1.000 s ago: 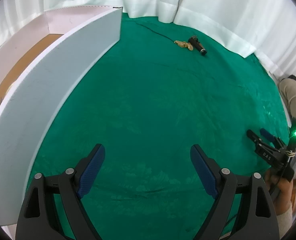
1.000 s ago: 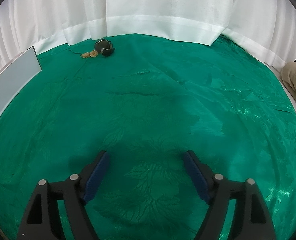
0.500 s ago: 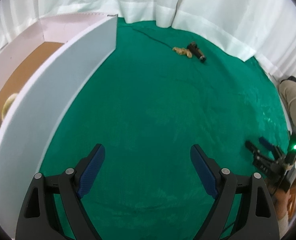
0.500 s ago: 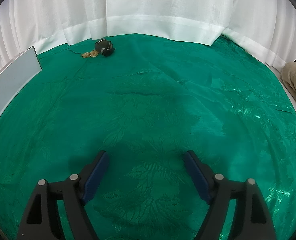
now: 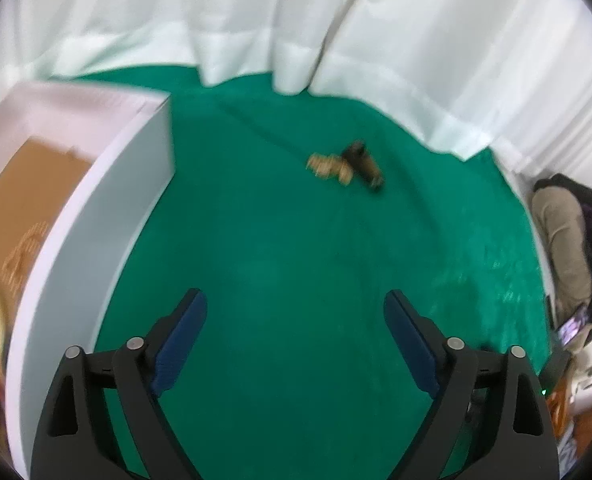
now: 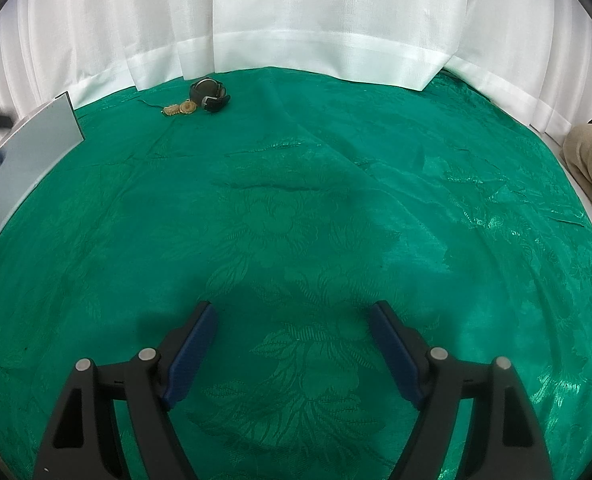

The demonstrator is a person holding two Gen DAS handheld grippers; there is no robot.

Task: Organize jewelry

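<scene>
Evidently both grippers are empty, left gripper (image 5: 294, 316) and right gripper (image 6: 292, 330) with jaws apart over the cloth (image 6: 296, 216). Gold jewelry (image 5: 329, 166) and a watch (image 6: 210, 95) lie near the cloth's far edge, awaiting the box (image 5: 96, 216) at its left edge.

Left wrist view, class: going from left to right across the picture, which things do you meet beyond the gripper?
White box with brown floor → gold jewelry pieces → dark wristwatch → person's beige trouser leg.

Both wrist views look forward, low over the green worktop (image 6: 335, 200), sharing the far watch (image 6: 210, 95) (left view blurred).
</scene>
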